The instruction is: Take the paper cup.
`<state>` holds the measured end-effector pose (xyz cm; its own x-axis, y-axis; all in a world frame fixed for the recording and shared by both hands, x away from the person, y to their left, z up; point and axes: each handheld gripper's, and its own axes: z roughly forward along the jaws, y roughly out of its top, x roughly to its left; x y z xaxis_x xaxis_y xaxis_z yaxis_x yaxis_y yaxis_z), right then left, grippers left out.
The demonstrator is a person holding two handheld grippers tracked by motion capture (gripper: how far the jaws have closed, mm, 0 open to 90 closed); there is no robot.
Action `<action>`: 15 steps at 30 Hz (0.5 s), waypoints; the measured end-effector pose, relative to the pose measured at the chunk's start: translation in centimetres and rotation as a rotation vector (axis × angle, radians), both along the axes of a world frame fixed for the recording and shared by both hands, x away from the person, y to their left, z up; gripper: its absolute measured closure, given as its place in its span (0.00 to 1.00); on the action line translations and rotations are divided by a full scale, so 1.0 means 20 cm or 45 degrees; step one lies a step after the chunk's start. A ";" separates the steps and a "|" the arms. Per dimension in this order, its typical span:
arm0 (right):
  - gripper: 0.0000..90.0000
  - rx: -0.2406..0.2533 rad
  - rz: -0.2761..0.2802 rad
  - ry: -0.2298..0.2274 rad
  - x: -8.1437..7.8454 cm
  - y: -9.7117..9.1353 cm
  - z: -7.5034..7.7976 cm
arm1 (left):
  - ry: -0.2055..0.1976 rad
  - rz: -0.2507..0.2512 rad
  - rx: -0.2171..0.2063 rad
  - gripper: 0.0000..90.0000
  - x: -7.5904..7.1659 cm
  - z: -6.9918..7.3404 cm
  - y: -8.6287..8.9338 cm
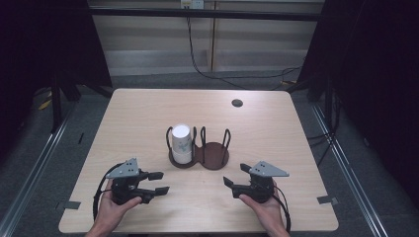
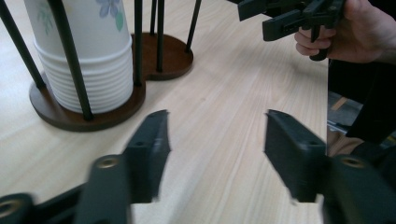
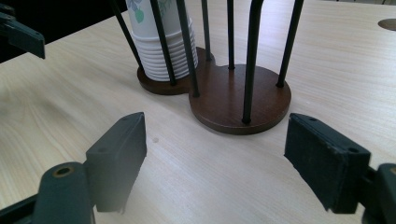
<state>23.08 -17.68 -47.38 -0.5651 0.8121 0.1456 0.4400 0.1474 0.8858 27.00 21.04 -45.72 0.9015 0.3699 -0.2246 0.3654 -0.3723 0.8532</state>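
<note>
A stack of white paper cups (image 1: 181,143) with a floral print stands upside down in the left ring of a dark two-ring wire holder (image 1: 215,155); the right ring holds nothing. My left gripper (image 1: 163,182) hovers near the table's front left, jaws apart with nothing between them, pointing toward the holder. My right gripper (image 1: 234,175) sits front right, open and bare too. In the left gripper view my own left gripper (image 2: 215,121) faces the cups (image 2: 88,60). In the right gripper view my right gripper (image 3: 214,119) faces the vacant ring's base (image 3: 233,98) and the cups (image 3: 163,46).
The wooden table (image 1: 148,113) has a small dark round cable hole (image 1: 237,102) at the back right. Bare wood lies between the holder and both grippers. Cables run along the floor behind the table, and dark curtains hang at both sides.
</note>
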 end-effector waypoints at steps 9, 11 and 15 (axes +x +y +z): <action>0.24 0.036 0.056 0.017 -0.01 0.01 0.01 | 0.019 0.042 0.030 0.29 0.04 0.03 -0.03; 0.24 0.044 0.062 0.016 -0.02 0.01 0.01 | 0.007 0.052 0.032 0.28 0.04 0.04 -0.03; 0.24 0.052 0.082 0.028 -0.03 0.01 0.01 | 0.001 0.056 0.012 0.27 0.05 0.07 -0.03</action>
<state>22.52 -17.53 -47.11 -0.6124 0.7672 0.1905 0.4500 0.1402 0.8820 27.95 20.41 -44.28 0.8842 0.4113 -0.2214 0.3821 -0.3642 0.8493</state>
